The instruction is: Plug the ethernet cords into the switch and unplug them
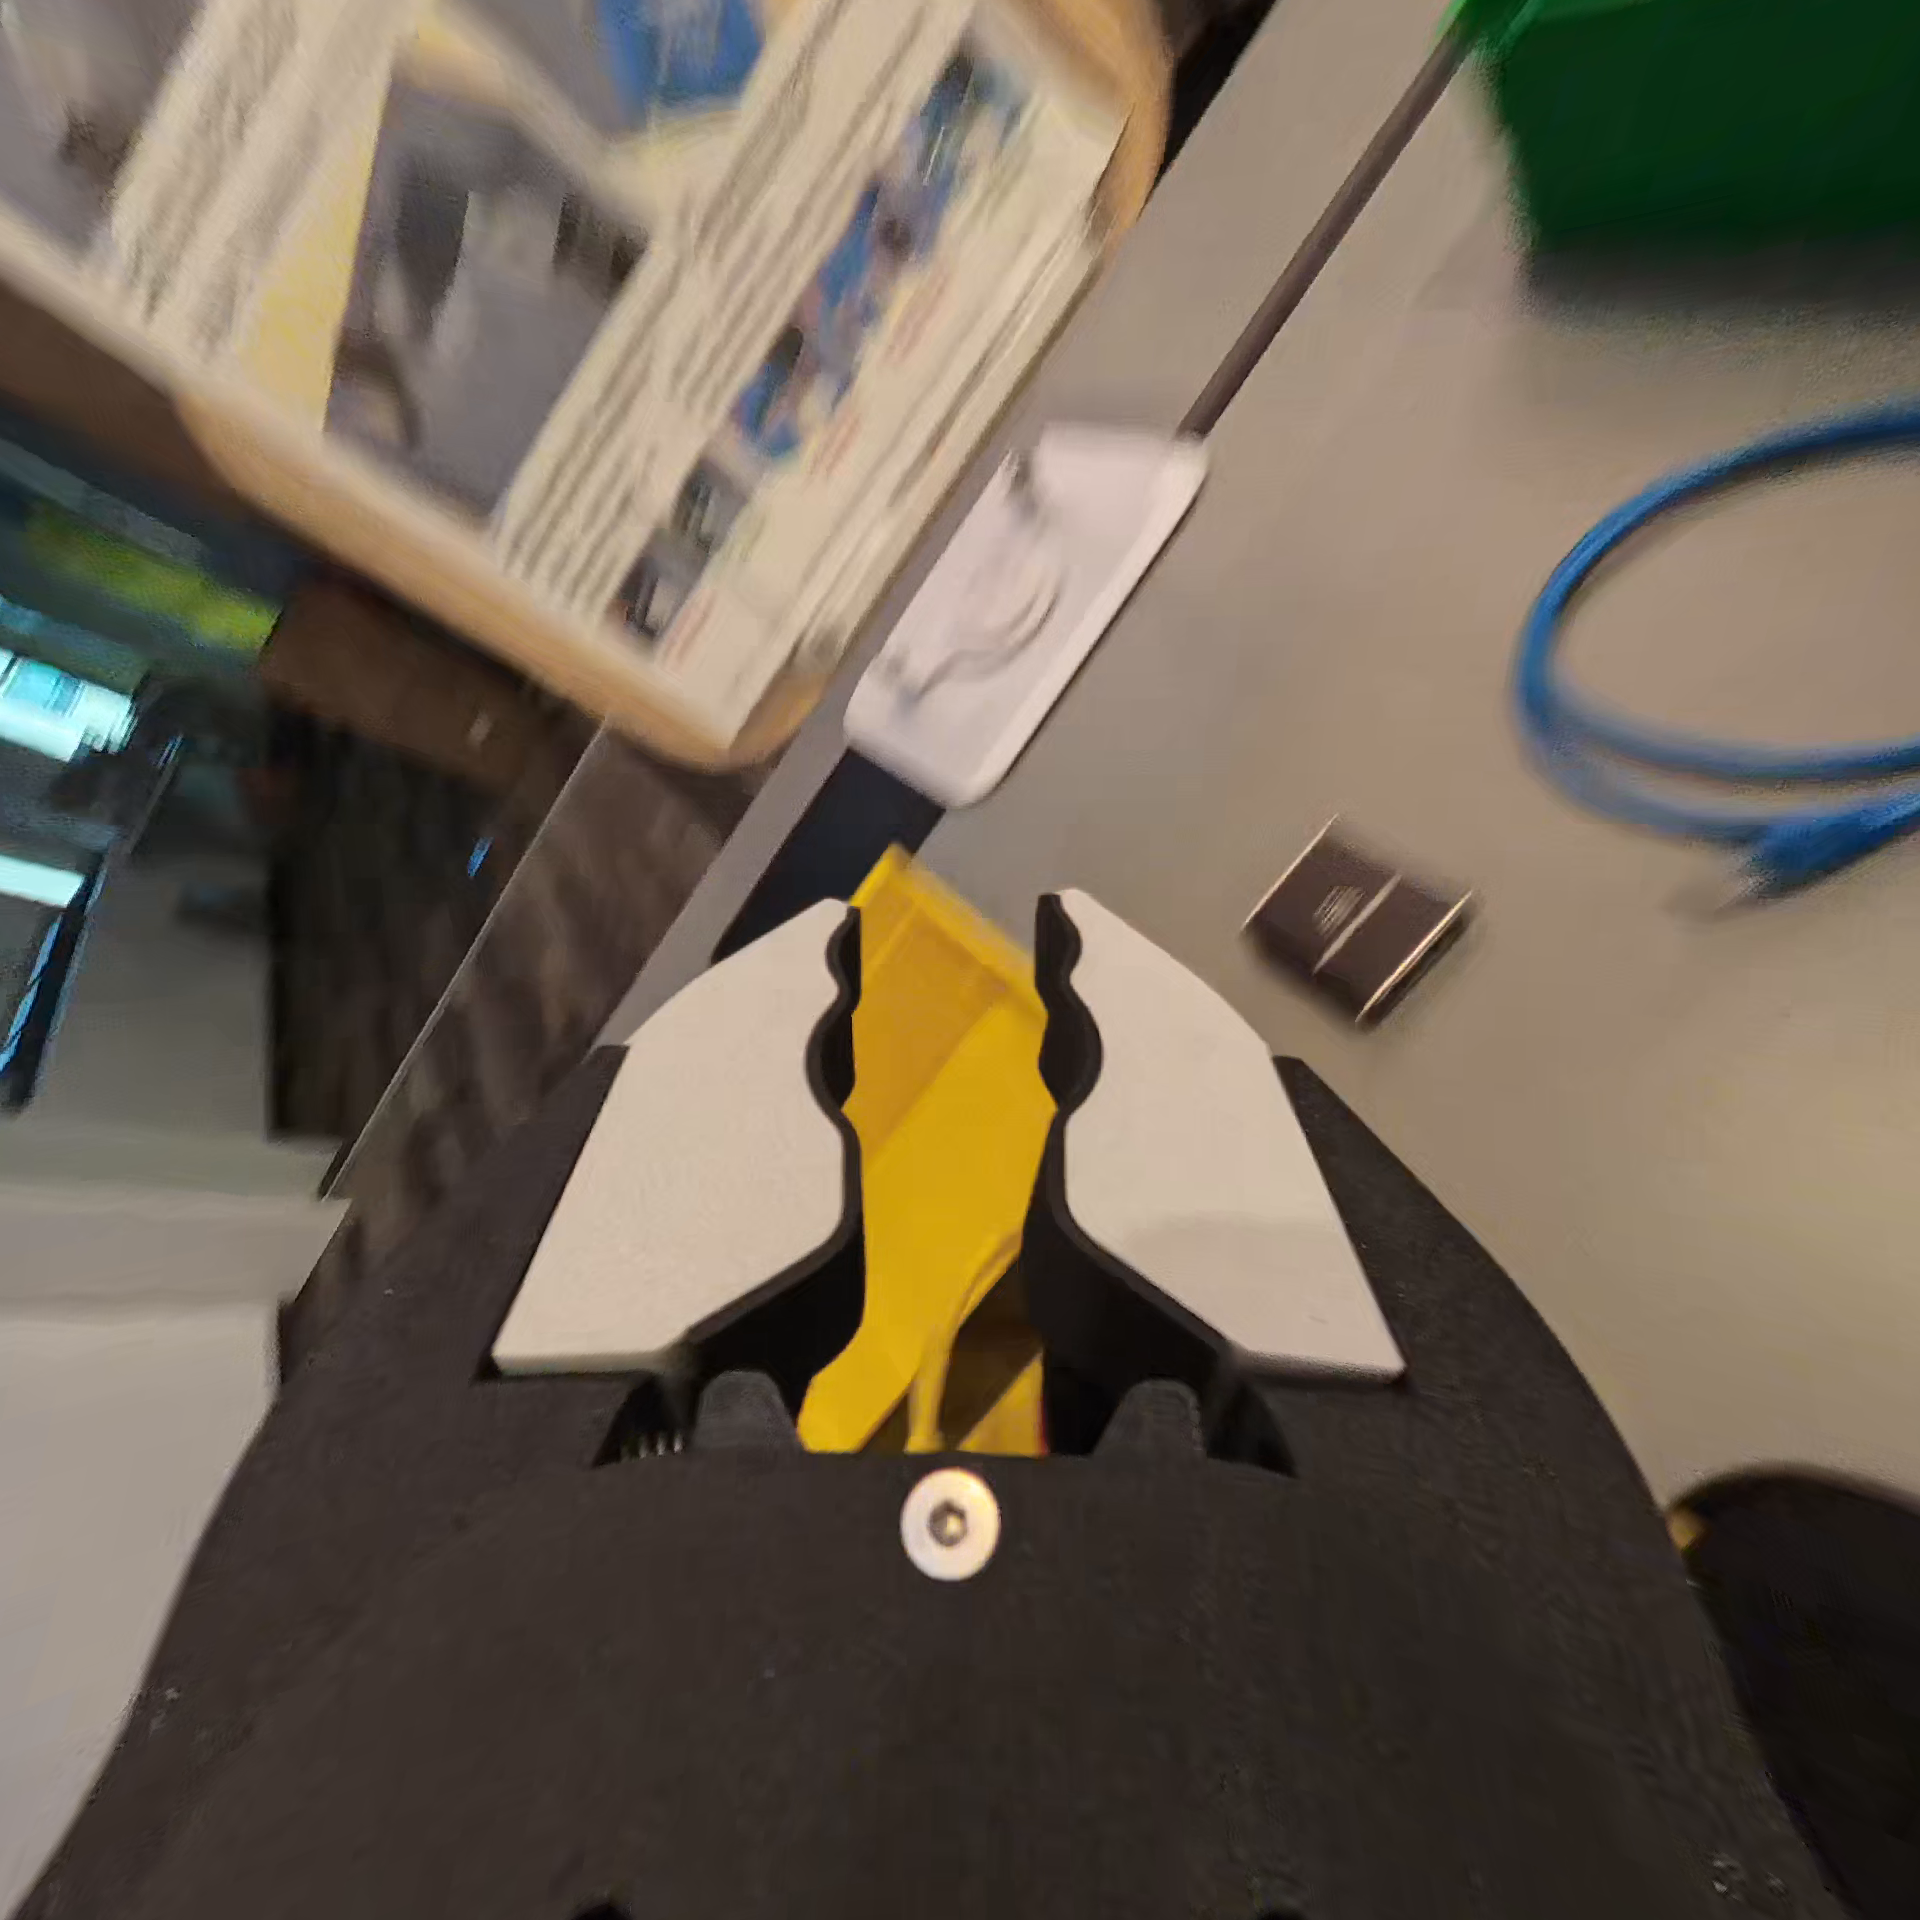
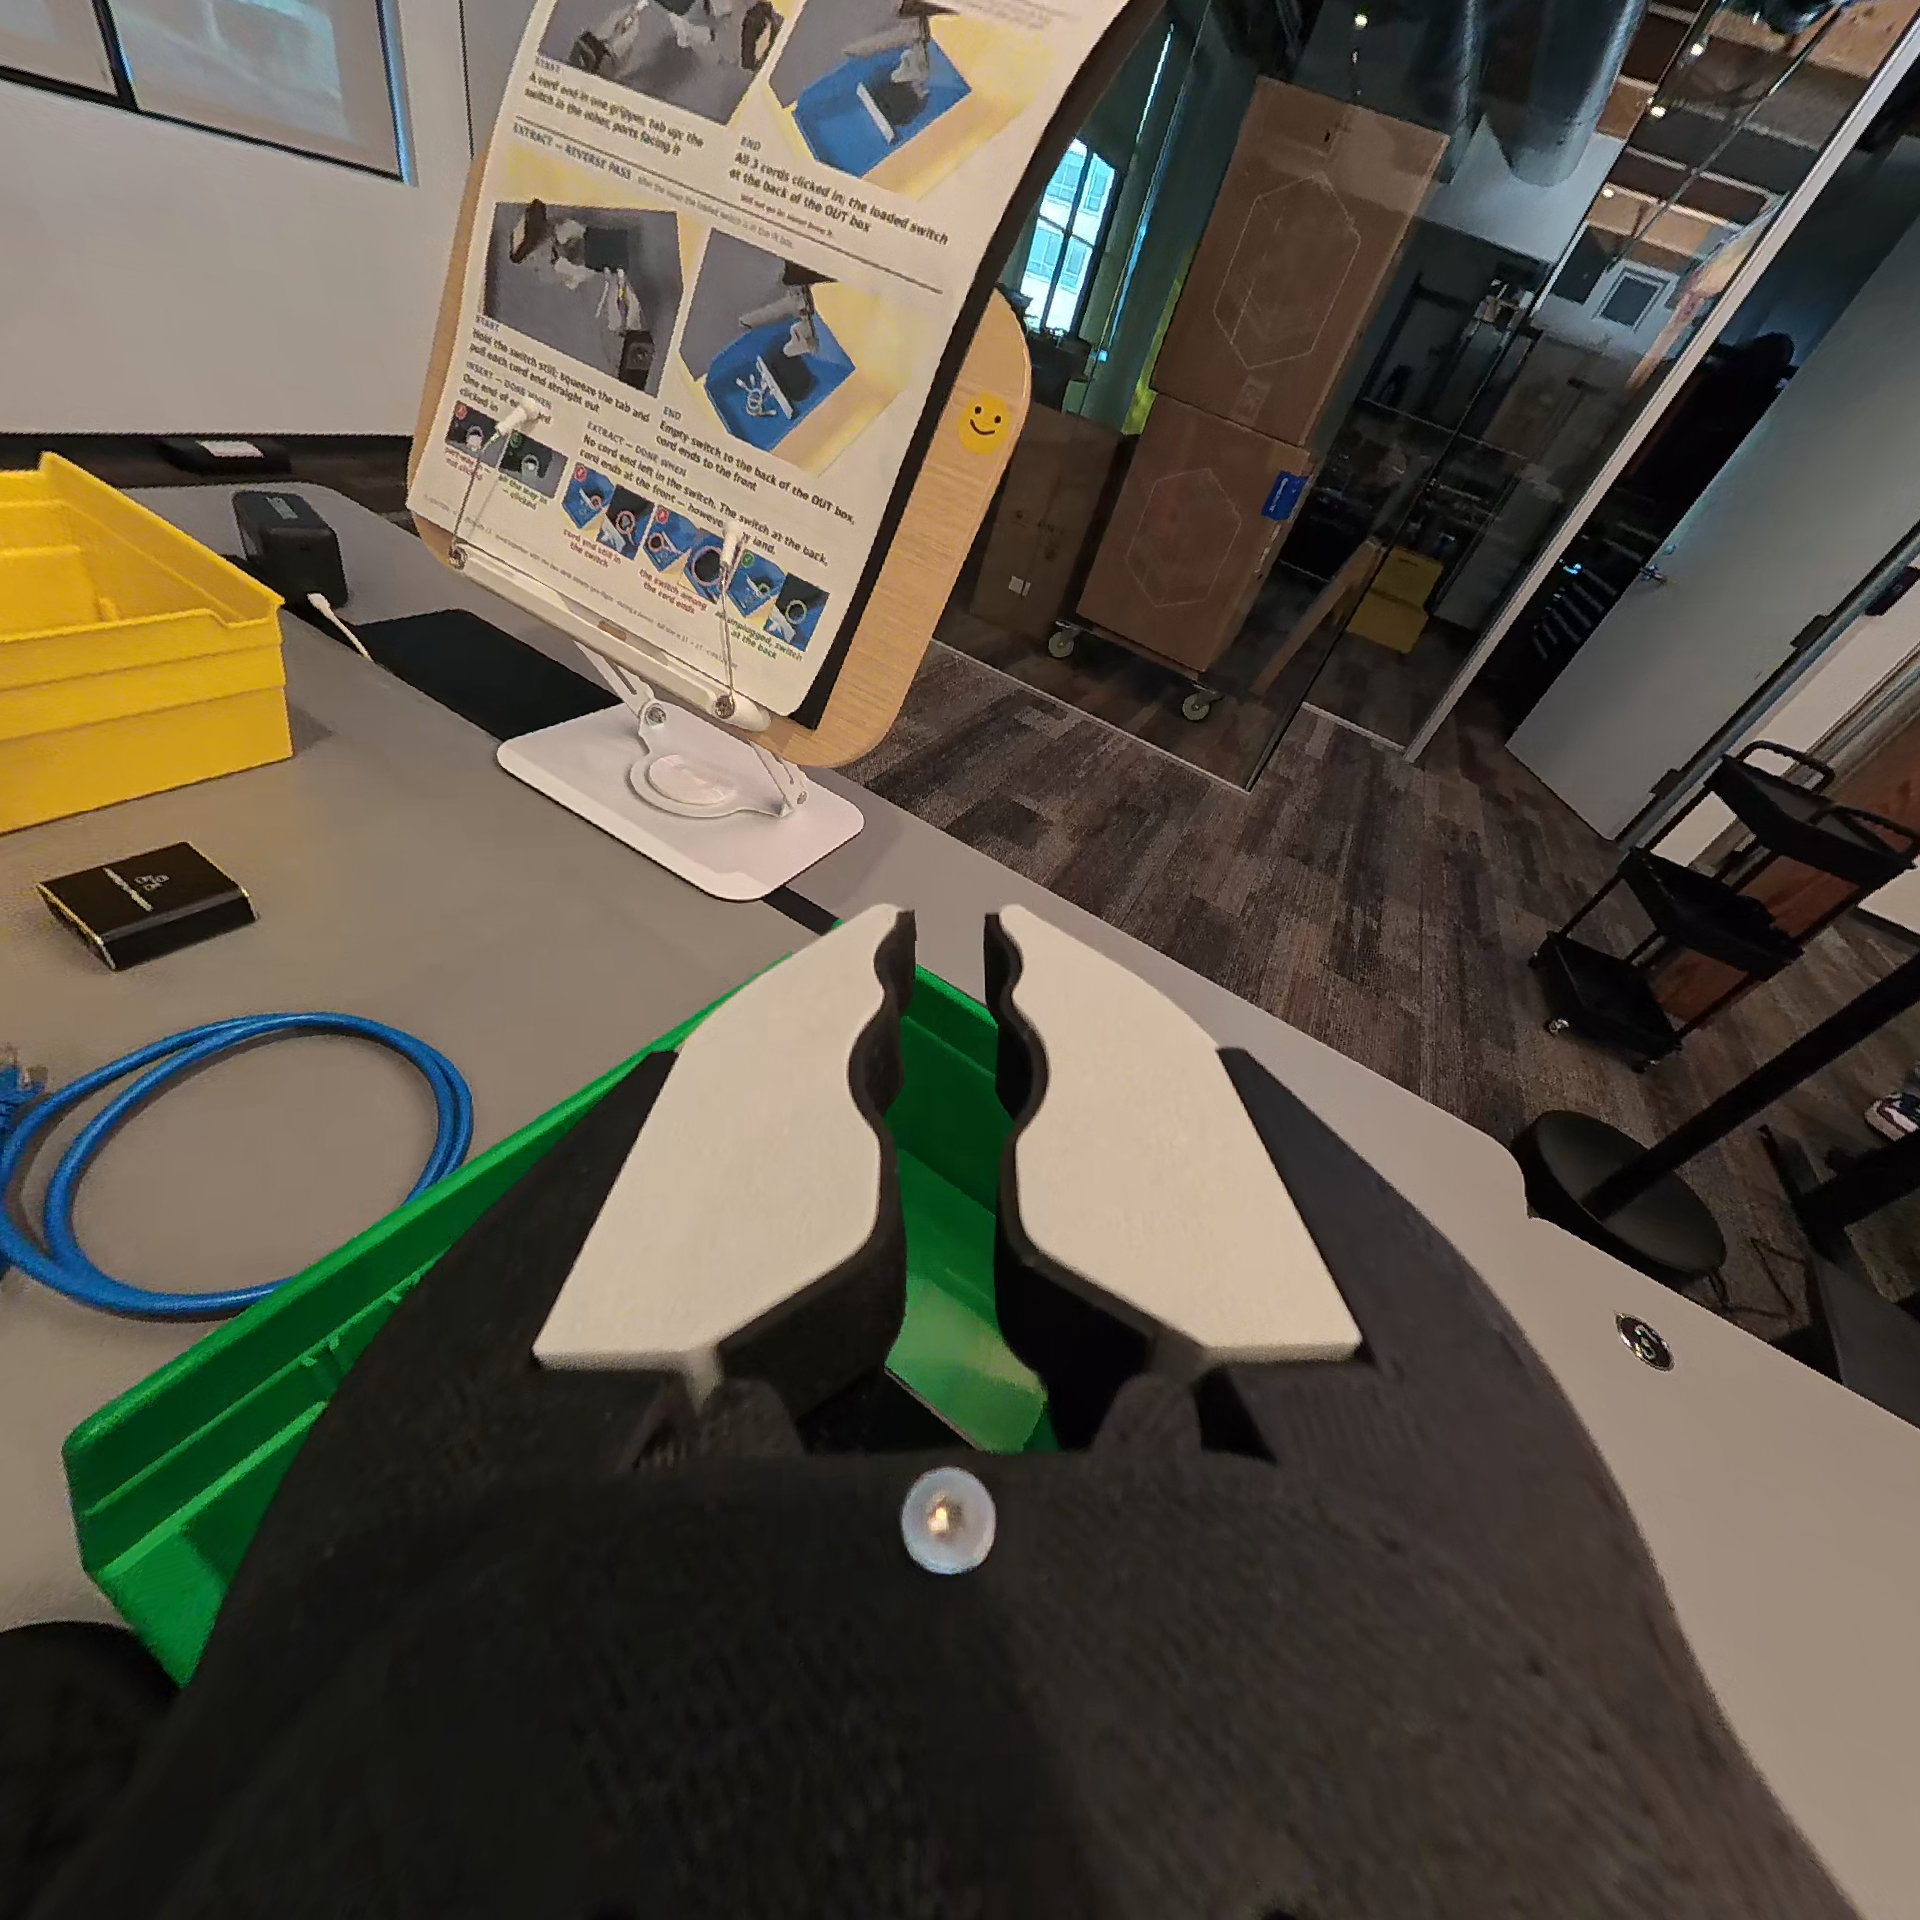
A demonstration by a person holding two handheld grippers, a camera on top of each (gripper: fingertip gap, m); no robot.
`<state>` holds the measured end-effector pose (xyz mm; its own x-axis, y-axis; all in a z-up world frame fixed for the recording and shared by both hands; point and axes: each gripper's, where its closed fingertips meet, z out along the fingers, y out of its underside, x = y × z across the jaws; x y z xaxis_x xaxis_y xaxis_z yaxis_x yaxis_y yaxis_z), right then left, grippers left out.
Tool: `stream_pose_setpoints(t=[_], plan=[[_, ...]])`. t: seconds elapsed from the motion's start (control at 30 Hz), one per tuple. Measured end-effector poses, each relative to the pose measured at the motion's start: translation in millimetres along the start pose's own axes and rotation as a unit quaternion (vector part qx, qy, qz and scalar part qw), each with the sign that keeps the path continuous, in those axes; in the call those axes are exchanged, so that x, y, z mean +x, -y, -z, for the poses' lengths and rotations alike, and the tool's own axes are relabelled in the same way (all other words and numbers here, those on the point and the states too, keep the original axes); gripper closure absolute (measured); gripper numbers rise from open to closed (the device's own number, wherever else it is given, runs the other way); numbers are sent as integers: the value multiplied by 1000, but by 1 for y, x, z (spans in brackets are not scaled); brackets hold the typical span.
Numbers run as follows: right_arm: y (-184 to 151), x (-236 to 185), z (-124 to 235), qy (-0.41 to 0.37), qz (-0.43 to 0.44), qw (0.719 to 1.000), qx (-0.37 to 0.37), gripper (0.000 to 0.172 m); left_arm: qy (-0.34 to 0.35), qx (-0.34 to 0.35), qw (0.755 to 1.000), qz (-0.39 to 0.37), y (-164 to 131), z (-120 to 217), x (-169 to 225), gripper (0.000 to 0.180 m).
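The left tool (image 1: pixel 948 914) hangs open and bare above a yellow plastic bin (image 1: pixel 935 1049); that view is blurred. The right tool (image 2: pixel 951 925) has its jaws narrowly apart with nothing between them, over a green plastic bin (image 2: pixel 312 1340). On the grey tabletop (image 2: pixel 468 935) a coiled blue ethernet cord (image 2: pixel 249 1153) lies loose, near a small black rectangular switch (image 2: pixel 145 904) that lies apart from it, unplugged.

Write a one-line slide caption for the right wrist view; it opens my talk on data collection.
Open hand-held gripper above a green bin, with a coiled blue ethernet cord, small black box and yellow bin on the grey table.
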<state>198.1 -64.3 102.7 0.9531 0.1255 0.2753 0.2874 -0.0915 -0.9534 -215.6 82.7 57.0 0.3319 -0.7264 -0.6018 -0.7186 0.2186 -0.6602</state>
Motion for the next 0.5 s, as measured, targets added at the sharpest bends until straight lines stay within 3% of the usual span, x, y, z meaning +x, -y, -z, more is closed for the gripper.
stream_pose_setpoints(t=[0.07, 0.13, 0.33, 0.5], plan=[[0, -2, -1, 0, 2, 1000, -2, 158, 14, -77, 997, -6, -56, 7, -22, 148], [0, -3, -3, 2, 3, 1000, -3, 158, -1, -100, 995, 4, -94, 7, -29, 150], [-7, -1, -4, 1, 3, 1000, -16, 158, -89, -133, 987, 24, -149, -10, -11, 147], [-14, 7, 3, -1, -17, 1000, -11, 158, -129, -164, 977, 51, -174, -24, -2, 150]])
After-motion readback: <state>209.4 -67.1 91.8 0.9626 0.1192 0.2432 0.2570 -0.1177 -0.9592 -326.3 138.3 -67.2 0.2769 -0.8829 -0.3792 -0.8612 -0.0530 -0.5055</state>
